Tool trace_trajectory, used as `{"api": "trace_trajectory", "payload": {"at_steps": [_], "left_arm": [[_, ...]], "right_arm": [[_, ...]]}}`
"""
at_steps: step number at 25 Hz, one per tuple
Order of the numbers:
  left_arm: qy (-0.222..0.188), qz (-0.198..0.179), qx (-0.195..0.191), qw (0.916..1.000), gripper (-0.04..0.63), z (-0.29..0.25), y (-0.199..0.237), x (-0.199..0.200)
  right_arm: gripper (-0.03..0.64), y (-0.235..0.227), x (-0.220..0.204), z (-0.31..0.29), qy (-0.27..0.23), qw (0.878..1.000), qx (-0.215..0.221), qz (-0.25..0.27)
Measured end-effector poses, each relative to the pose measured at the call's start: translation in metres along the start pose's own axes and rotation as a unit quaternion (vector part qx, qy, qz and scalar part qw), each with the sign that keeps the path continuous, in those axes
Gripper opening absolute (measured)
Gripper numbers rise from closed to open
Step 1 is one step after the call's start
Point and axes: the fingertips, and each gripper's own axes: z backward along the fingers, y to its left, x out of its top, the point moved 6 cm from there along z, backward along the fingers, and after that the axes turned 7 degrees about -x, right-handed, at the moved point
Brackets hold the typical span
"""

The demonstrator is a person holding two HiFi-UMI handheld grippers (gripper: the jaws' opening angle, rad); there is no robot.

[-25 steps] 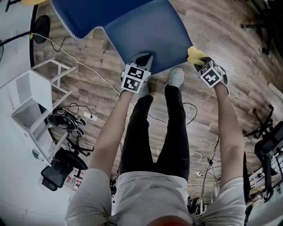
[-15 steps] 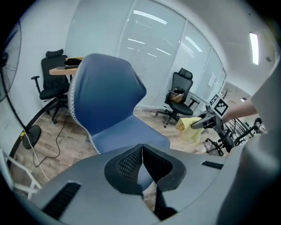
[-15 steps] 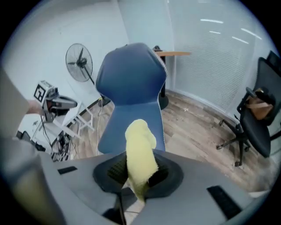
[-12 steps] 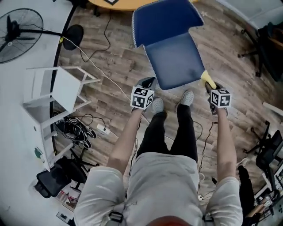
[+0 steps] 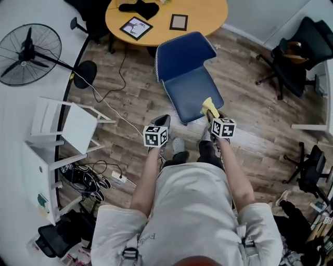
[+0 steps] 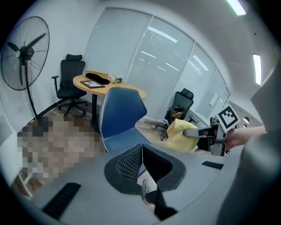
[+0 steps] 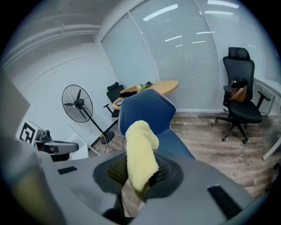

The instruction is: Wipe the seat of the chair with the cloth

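My right gripper [image 5: 212, 115] clamps the yellow cloth [image 5: 209, 106] at the front edge of the blue chair seat [image 5: 191, 91]; my left gripper [image 5: 161, 122] is closed, empty.

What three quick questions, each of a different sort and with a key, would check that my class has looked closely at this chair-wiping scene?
1. Multiple choice: which claw grips the yellow cloth? A left; B right; C neither.
2. True or false: the blue chair stands with its back toward the round wooden table.
3. Fill in: the standing fan is on the person's ____ side.

Key:
1. B. The right claw is closed on the cloth.
2. True.
3. Left.
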Motion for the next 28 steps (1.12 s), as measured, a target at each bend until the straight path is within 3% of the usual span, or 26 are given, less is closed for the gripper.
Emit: {"api": "trace_trajectory", "payload": {"at_steps": [6,13,16,25,28], "left_arm": [[-0.025,0.004,-0.020,0.9995,0.028,0.009,-0.023,0.020],[-0.037,-0.022,-0.051,0.9978,0.028,0.011,-0.044,0.030],[-0.039,-0.013,-0.063,0.9972,0.028,0.010,-0.045,0.034],[-0.040,-0.065,-0.050,0.9958,0.028,0.012,-0.059,0.034],[-0.043,-0.053,-0.063,0.9957,0.028,0.015,-0.061,0.030]], "right_arm": [[0.075,0.037,0.003,0.045,-0.068,0.997,-0.013,-0.031],[0.075,0.028,-0.016,0.087,-0.120,0.989,-0.060,-0.059],[0.075,0.022,-0.028,0.091,-0.124,0.987,-0.073,-0.069],[0.075,0.013,-0.046,0.103,-0.133,0.984,-0.084,-0.081],[0.075,0.014,-0.050,0.105,-0.134,0.984,-0.085,-0.081]]}}
